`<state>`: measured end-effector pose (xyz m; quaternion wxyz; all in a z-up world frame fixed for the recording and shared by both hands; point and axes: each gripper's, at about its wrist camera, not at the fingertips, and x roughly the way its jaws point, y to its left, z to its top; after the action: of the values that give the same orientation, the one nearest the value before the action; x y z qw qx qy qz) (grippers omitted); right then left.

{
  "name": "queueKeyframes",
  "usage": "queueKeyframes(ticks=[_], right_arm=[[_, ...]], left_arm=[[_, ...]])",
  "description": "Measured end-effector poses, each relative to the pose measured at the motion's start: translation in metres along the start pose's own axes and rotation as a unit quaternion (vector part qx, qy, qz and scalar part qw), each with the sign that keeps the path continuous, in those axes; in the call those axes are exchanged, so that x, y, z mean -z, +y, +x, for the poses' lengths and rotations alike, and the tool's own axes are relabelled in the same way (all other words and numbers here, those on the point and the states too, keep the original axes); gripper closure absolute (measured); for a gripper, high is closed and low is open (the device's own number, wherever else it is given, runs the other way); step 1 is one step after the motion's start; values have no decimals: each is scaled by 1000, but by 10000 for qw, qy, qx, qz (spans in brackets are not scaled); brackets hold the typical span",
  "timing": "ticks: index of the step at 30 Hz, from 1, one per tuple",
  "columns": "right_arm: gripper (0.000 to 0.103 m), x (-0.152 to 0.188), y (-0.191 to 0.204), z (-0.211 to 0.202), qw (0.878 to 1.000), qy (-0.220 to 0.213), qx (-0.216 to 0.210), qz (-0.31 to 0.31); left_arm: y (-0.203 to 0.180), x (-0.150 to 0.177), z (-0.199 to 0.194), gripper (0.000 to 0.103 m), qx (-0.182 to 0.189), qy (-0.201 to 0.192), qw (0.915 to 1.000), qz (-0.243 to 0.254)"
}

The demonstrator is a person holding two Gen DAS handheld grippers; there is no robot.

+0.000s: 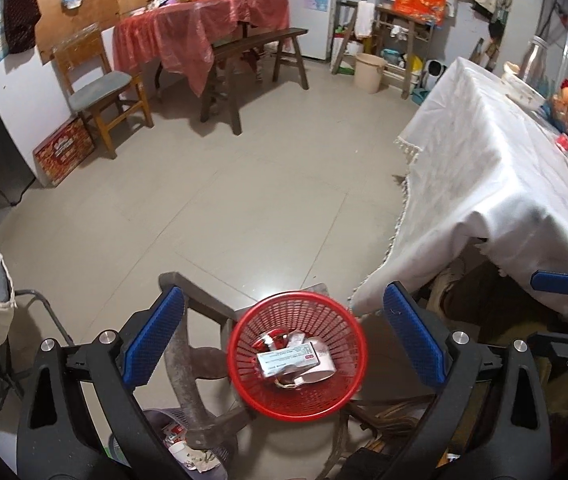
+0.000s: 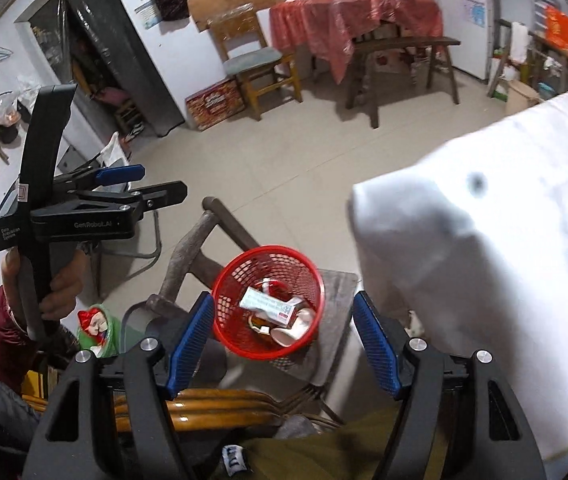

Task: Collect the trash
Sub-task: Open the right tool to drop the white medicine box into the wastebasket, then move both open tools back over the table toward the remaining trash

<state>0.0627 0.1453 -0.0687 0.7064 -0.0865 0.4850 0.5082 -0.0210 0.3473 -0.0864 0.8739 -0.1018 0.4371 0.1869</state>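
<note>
**Light basket, loose load: take it by the rim**

The red mesh basket [image 1: 297,354] sits low and centre in both wrist views, on a dark stool [image 2: 333,312] beside the white tablecloth [image 1: 483,184]; inside it lie a white carton [image 1: 287,362], some pale paper scraps [image 2: 297,326] and a bit of red wrapper, all loose.

Your left gripper [image 1: 284,340] has its blue pads spread wide, nothing between them that they touch; the basket merely shows in the gap; your right gripper [image 2: 284,338] is likewise spread, pads clear of the basket on both sides, pinching nothing.

Judge the basket as thin plastic; light, springy, likely to flex or skid on the stool if you squeeze its wall; the stiffer rolled rim looks the better hold, one pad inside and one outside. The contents weigh almost nothing but will spill if you tilt it; keep it upright. The carton is stiff card, easy across its narrow faces; the paper is soft and will crumple.
</note>
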Motion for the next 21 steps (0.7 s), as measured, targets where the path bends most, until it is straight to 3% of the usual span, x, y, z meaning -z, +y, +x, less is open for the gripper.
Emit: queueKeyframes(ticks=[10,21], right_arm=[[32,21,-38,-60,9968,-641,276,391],[29,54,-95,-110,9876,-1156,532,922]], left_arm=[[-58,-8,-21,7,285,-256,9981,475],[-137,-8,-20,7,687,-250,9929,942]])
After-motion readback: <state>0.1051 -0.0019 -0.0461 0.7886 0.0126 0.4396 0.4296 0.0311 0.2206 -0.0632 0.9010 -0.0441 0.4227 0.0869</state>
